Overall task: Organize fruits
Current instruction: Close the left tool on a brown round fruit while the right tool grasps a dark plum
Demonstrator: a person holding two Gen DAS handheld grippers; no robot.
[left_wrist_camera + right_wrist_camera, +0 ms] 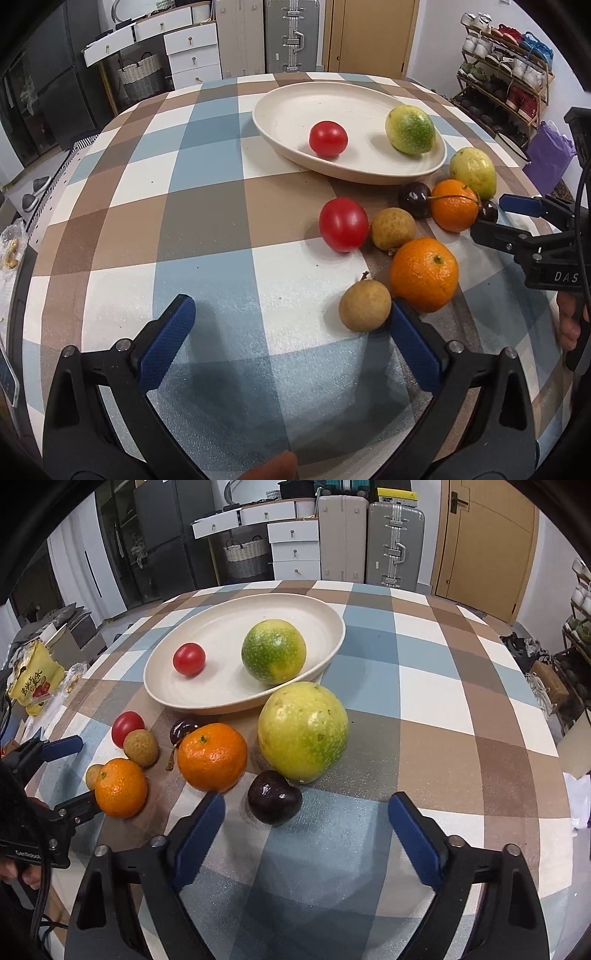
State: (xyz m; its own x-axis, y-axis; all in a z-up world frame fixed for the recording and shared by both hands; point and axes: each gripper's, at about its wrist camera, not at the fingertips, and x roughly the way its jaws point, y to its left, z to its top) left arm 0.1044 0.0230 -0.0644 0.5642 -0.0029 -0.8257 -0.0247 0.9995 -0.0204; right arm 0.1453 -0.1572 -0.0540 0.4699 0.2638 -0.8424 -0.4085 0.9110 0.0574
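A cream oval plate (288, 110) (221, 627) holds a small red tomato (328, 139) (189, 659) and a green-yellow round fruit (410, 129) (273, 651). On the cloth beside it lie a yellow-green fruit (472, 171) (303, 731), two oranges (424, 275) (454, 205) (212, 757) (121, 788), a red tomato (343, 229) (127, 728), brown longans (365, 305) (393, 228) (141, 747) and dark cherries (414, 199) (274, 797). My left gripper (291, 317) is open, its right finger touching the near longan. My right gripper (306, 808) is open just behind a cherry.
The round table carries a checked cloth (207, 206) (424, 701). A yellow snack bag (33, 679) lies at its left edge in the right wrist view. Drawers, a basket, suitcases (395, 542) and a shoe rack (502, 74) stand beyond the table.
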